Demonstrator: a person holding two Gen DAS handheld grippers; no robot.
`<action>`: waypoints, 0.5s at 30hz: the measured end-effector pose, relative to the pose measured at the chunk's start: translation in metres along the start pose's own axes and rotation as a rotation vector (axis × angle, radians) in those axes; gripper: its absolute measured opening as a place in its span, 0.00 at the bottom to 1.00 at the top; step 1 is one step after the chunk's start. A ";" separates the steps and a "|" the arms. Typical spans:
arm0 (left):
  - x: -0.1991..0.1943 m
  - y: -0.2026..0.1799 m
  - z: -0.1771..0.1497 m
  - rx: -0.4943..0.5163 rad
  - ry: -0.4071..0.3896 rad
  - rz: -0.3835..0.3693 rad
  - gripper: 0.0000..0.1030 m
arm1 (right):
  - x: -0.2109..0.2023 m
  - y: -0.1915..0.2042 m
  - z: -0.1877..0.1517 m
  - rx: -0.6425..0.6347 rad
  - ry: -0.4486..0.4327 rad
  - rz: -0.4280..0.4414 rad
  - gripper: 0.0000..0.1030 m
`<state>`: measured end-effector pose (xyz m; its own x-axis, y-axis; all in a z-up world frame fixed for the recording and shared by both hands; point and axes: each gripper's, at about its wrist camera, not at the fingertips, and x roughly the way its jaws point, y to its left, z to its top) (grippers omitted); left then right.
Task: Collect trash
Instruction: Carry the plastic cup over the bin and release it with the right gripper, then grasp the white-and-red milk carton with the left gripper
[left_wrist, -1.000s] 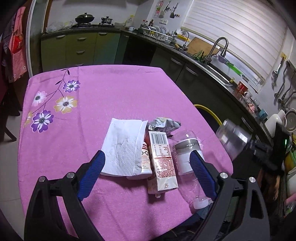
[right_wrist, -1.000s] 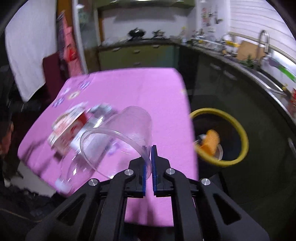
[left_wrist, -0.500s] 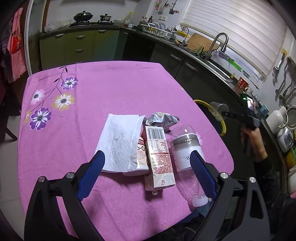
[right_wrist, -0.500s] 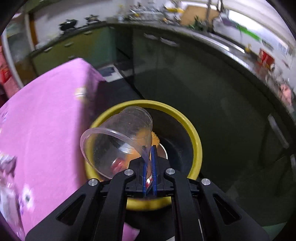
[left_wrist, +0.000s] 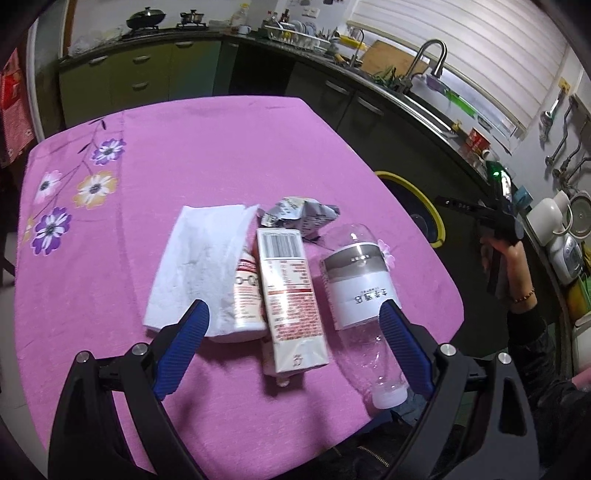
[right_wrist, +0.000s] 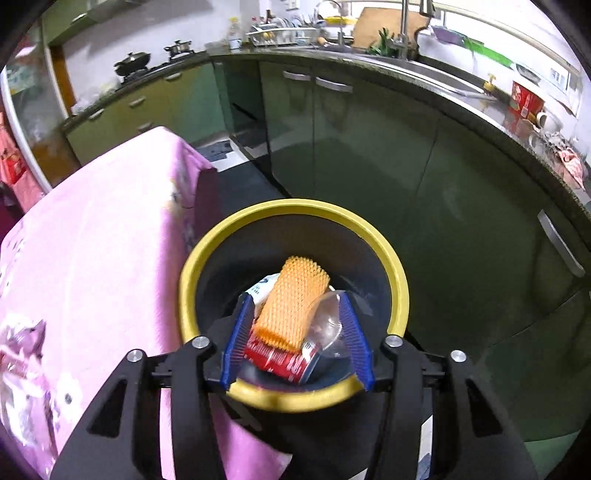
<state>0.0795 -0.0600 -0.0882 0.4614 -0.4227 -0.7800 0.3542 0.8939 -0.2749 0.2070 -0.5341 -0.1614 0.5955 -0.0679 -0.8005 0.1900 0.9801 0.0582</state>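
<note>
- The right gripper (right_wrist: 295, 343) hangs over the yellow-rimmed bin (right_wrist: 400, 291), its fingers spreading apart, grasping nothing.
- The clear cup (right_wrist: 327, 325) lies in the bin below them.
- Next, it should withdraw straight up, clear of the rim.
- The left gripper (left_wrist: 291, 350) waits released, carton (left_wrist: 288, 291) between its fingers on the surface (left_wrist: 221, 147).

Home kitchen: green cabinets (left_wrist: 140, 77), sink faucet (left_wrist: 430, 55), stove with pots (left_wrist: 142, 22), dish rack (left_wrist: 295, 35), pink-clothed table (left_wrist: 221, 155).

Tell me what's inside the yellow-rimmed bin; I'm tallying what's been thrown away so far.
Inside the bin: an orange foam net sleeve lying over a red can, a clear plastic cup beside them, and a white-blue wrapper behind. Anything underneath them is covered.
</note>
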 end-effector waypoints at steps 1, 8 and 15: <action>0.002 -0.002 0.001 0.005 0.006 0.001 0.86 | -0.006 0.001 -0.003 -0.003 -0.006 0.010 0.48; 0.030 -0.010 0.015 0.002 0.097 -0.056 0.59 | -0.012 0.011 -0.010 -0.017 -0.007 0.050 0.48; 0.040 -0.013 0.022 0.003 0.111 0.016 0.59 | -0.009 0.015 -0.017 -0.029 0.004 0.064 0.48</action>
<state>0.1108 -0.0921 -0.1033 0.3738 -0.3890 -0.8420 0.3499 0.8999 -0.2604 0.1910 -0.5156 -0.1636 0.6024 -0.0037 -0.7982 0.1287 0.9874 0.0925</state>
